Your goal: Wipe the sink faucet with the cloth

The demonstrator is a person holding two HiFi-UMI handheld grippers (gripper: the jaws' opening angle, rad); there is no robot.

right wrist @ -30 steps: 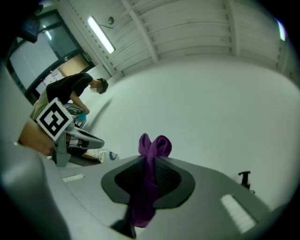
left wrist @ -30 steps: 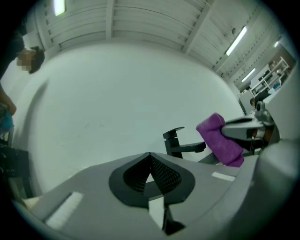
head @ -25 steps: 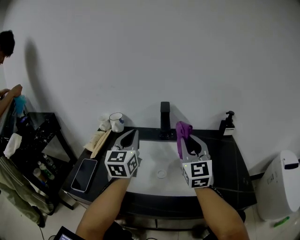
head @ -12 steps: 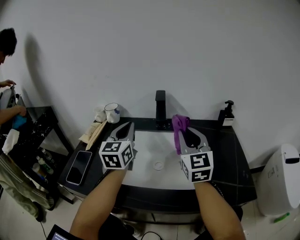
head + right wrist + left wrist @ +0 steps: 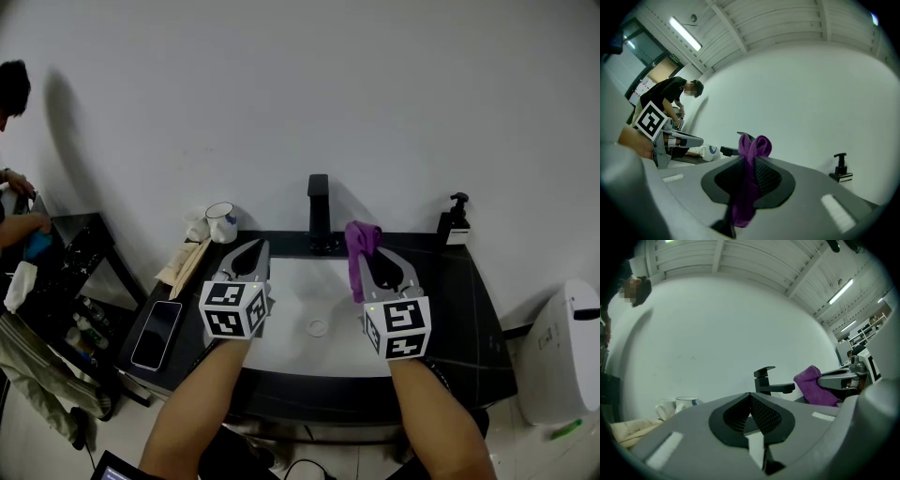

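A black faucet stands at the back of a white sink set in a black counter. My right gripper is shut on a purple cloth that bunches above the jaws and hangs below them; it hovers over the sink's right side, just right of the faucet and short of it. The cloth fills the jaws in the right gripper view, with the faucet behind it. My left gripper hangs shut and empty over the sink's left side. The left gripper view shows the faucet and the cloth.
A mug, a white cup and wooden sticks lie at the counter's back left, with a phone nearer the front. A black soap dispenser stands at the back right. A person works at a dark shelf to the left.
Both grippers drifted slightly; the right one with the cloth stays near the faucet. The view shifted upward a little over the second.
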